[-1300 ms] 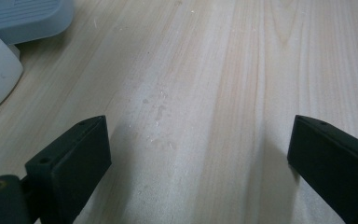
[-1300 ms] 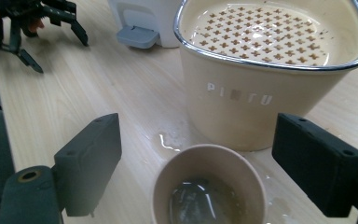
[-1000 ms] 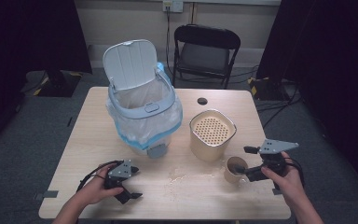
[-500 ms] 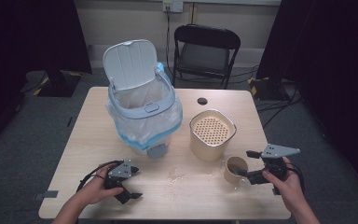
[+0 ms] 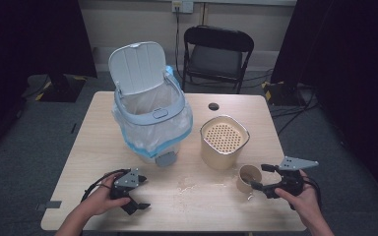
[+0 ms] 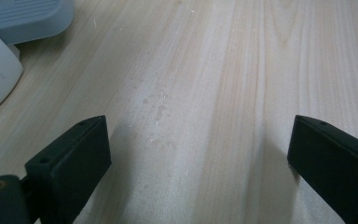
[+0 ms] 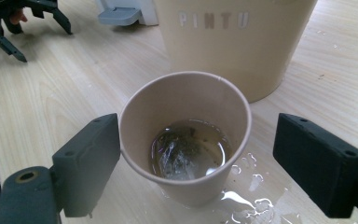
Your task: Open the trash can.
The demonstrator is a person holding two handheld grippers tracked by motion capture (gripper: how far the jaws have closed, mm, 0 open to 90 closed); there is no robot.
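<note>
**What sits on my table**

My pale wooden table carries a lidded bin with a plastic liner, a beige perforated-top container, 1 paper cup holding murky liquid, a small dark disc, and water droplets around the cup's base.
</note>
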